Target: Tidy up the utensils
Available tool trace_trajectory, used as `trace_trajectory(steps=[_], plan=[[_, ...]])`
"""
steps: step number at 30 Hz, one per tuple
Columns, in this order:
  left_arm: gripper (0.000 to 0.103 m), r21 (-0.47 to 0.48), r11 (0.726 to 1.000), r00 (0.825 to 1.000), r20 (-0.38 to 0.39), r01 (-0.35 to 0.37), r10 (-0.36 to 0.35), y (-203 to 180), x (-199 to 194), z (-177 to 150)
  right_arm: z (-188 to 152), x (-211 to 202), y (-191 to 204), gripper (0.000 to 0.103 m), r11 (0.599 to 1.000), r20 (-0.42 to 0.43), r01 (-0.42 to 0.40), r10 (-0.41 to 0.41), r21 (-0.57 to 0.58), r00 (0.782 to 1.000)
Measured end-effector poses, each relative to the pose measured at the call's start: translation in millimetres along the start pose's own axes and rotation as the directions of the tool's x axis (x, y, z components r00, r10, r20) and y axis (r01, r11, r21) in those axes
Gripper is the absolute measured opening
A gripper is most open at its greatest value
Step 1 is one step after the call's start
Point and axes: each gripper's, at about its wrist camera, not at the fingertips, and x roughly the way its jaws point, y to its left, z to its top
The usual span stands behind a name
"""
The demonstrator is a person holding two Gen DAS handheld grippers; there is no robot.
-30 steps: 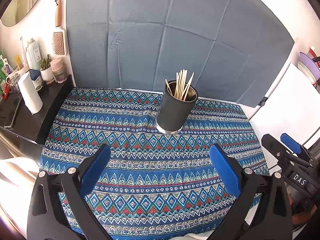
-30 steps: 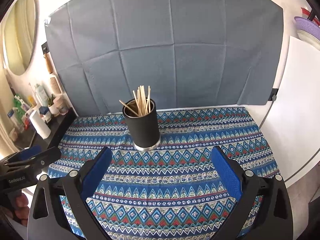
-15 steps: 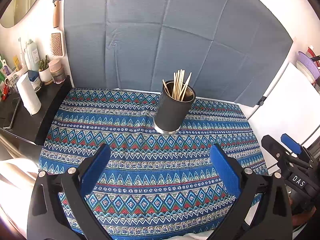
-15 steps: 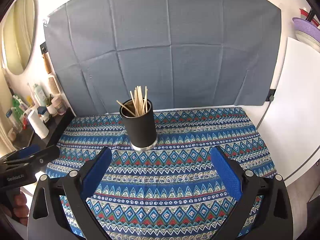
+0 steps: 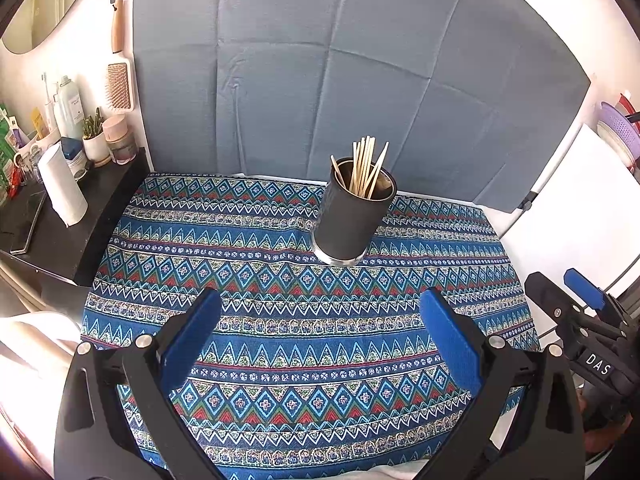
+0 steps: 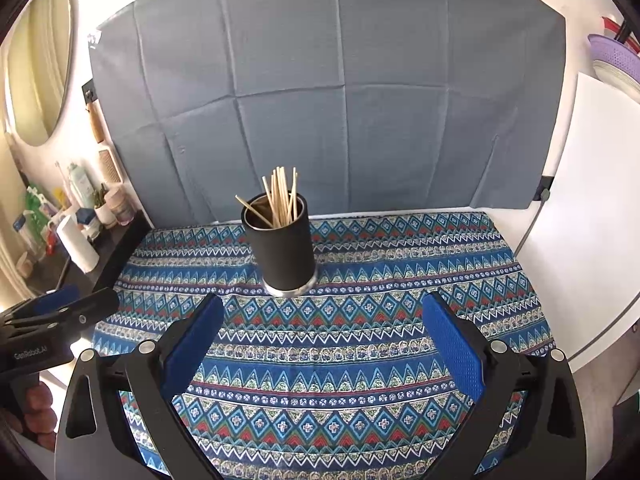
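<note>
**Both jaws empty, sticks already in holder — looks near done**

Left gripper (image 5: 320,332): jaws spread wide, nothing between them, hovering over the near half of the worktop. Right gripper (image 6: 320,336): same, jaws released and empty, also over the near half; it shows at the right edge of the left wrist view, well apart from the holder.

Beyond the jaws: patterned cloth (image 5: 280,320) covers the worktop. Black cylindrical holder (image 5: 352,220) stands upright toward the worktop's back edge, roughly centre. Bundle of thin wooden sticks (image 5: 364,168) stands in it, tips fanned above the rim, one leaning off to the left.

Progress, judged: no loose utensil lies on the visible cloth, so collecting seems finished; at most tidying the leaning stick remains.

Hard to tell:
- Whether sticks are chopsticks or skewers — too thin to say.
- Near edge of the worktop hidden under the gripper bodies; something could lie there.
- Holder's inside bottom not visible.
- Side shelf clutter at the left (paper roll (image 5: 64,188), bottles) small, distorted.
</note>
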Motion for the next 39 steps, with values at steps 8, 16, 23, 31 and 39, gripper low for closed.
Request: trace_trajectory(steps=[8, 16, 23, 31, 39], plan=[[0.097, 0.013, 1.000, 1.000, 0.000, 0.008, -0.008, -1.8, -1.9, -0.7, -1.0, -0.4, 1.3, 0.095, 1.000, 0.000, -0.006, 0.006, 0.003, 1.000], [0.097, 0.019, 1.000, 1.000, -0.006, 0.012, -0.012, -2.4, -0.6, 0.7, -1.5, -1.0, 1.8, 0.095, 1.000, 0.001, 0.000, 0.000, 0.002, 1.000], [0.097, 0.030, 0.999, 1.000, -0.009, 0.019, -0.019, -3.2, 0.0, 1.4, -0.8, -1.8, 2.1, 0.095, 1.000, 0.001, 0.007, -0.007, 0.002, 1.000], [0.097, 0.026, 0.999, 1.000, -0.006, 0.025, -0.025, -1.6, -0.1, 1.9, 0.4, -3.2, 2.5, 0.095, 1.000, -0.002, 0.008, -0.008, -0.001, 1.000], [0.097, 0.034, 0.999, 1.000, -0.009, 0.024, -0.023, -2.7, -0.9, 1.8, 0.6, -3.8, 2.2, 0.095, 1.000, -0.004, 0.010, -0.010, 0.000, 1.000]])
